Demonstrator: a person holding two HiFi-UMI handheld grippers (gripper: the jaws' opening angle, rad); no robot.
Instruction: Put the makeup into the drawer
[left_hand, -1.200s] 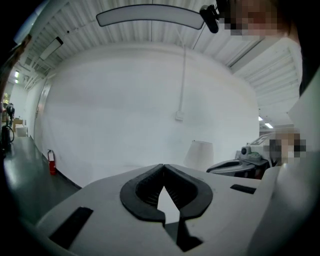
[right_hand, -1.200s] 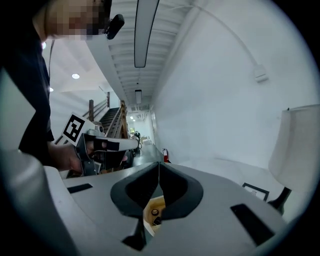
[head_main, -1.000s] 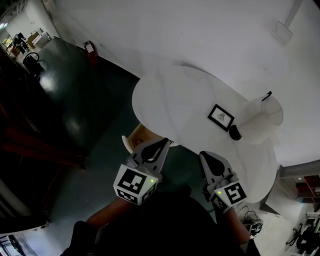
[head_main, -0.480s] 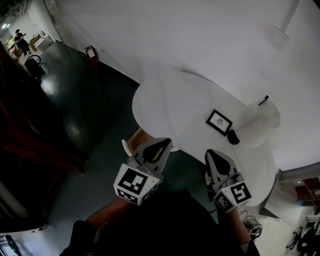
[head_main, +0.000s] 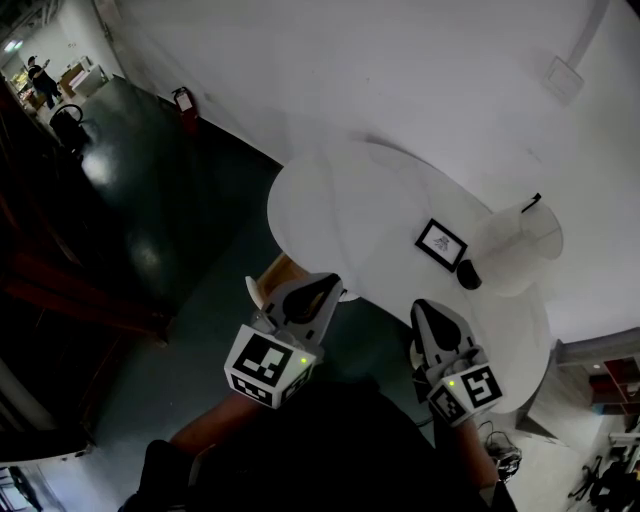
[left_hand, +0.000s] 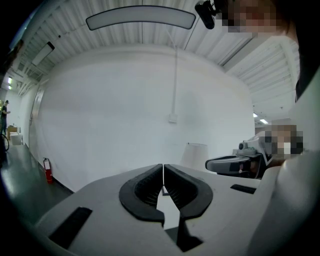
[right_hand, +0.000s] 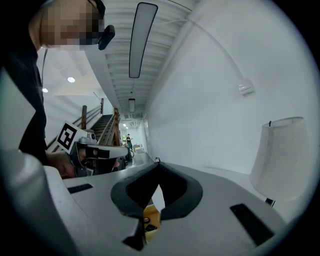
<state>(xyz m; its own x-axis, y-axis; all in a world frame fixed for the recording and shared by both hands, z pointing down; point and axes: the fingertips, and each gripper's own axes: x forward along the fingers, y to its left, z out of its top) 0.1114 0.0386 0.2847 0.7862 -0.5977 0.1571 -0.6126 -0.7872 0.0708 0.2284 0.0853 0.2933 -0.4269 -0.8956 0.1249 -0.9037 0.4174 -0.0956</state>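
Nearest the person, both grippers were held level side by side, short of the table's near edge. The left gripper (head_main: 322, 292) had its jaws pressed together with nothing between them, as its own view showed (left_hand: 163, 175). The right gripper (head_main: 432, 312) was likewise closed tip to tip and empty (right_hand: 156, 172).

Just beyond the left gripper, a wooden drawer (head_main: 278, 272) stood open. It jutted out from under the table's near-left edge, its long axis running out from the table towards that gripper, white front panel outermost. Through the gap under the right gripper's jaws, its yellowish floor (right_hand: 150, 216) showed a couple of dark bits (right_hand: 148, 228), too small to identify.

The white round table (head_main: 340, 200) lay bare over its left half. Towards its right edge a black picture frame (head_main: 441, 244) lay flat. Just beside the frame's right corner, between it and the lamp's foot, sat a small dark thing (head_main: 469, 275). It may be the makeup, but it showed only as a rounded blob, so neither a long axis nor a pointing direction could be made out. The lamp (head_main: 520, 240) with its white shade stood at the right edge.

Beyond rose a white wall, with a red fire extinguisher (head_main: 183, 100) at its foot, far left.
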